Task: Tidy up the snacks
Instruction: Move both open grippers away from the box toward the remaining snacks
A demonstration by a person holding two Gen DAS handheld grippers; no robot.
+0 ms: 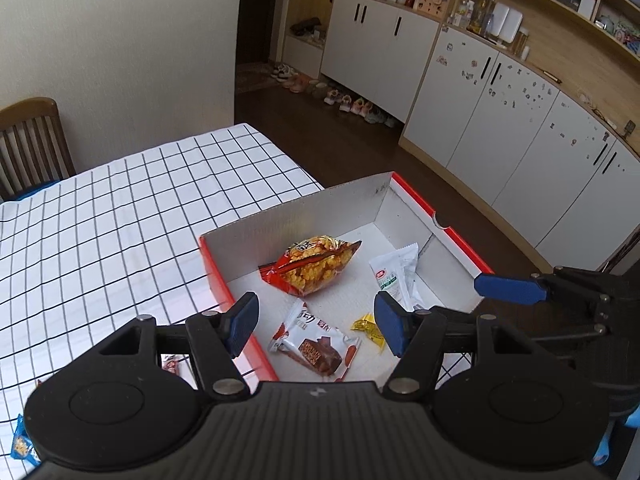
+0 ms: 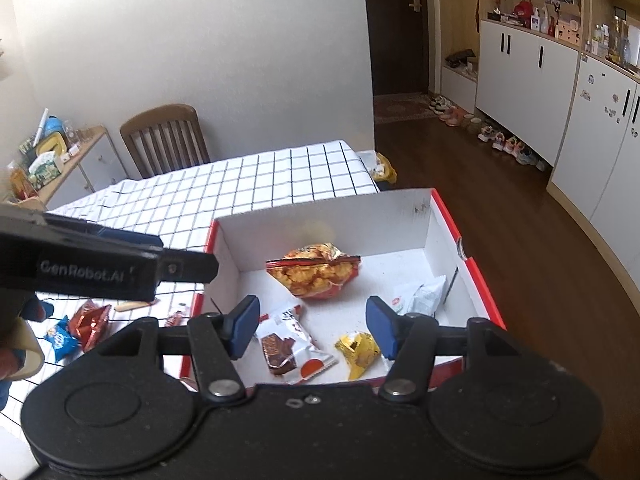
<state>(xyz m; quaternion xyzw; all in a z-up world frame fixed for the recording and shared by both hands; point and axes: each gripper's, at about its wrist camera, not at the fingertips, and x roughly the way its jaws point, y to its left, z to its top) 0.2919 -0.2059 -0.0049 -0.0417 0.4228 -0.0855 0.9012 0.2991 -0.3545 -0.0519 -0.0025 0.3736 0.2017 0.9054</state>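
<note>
Left tool (image 1: 316,322) agape, right tool (image 2: 312,326) agape, both empty

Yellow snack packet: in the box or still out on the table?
In. The yellow snack packet lies on the floor of the red-edged box, beside the chocolate wafer packet.

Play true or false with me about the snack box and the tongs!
1. The red box holds four snack packets. True.
2. The right tongs are squeezing the yellow packet. False: they are open and empty above it.
3. The popcorn bag lies on the tablecloth. False: it is inside the box.
4. Some snacks wait outside the box, like the blue packet. True.
5. The left tongs hold nothing. True.
</note>
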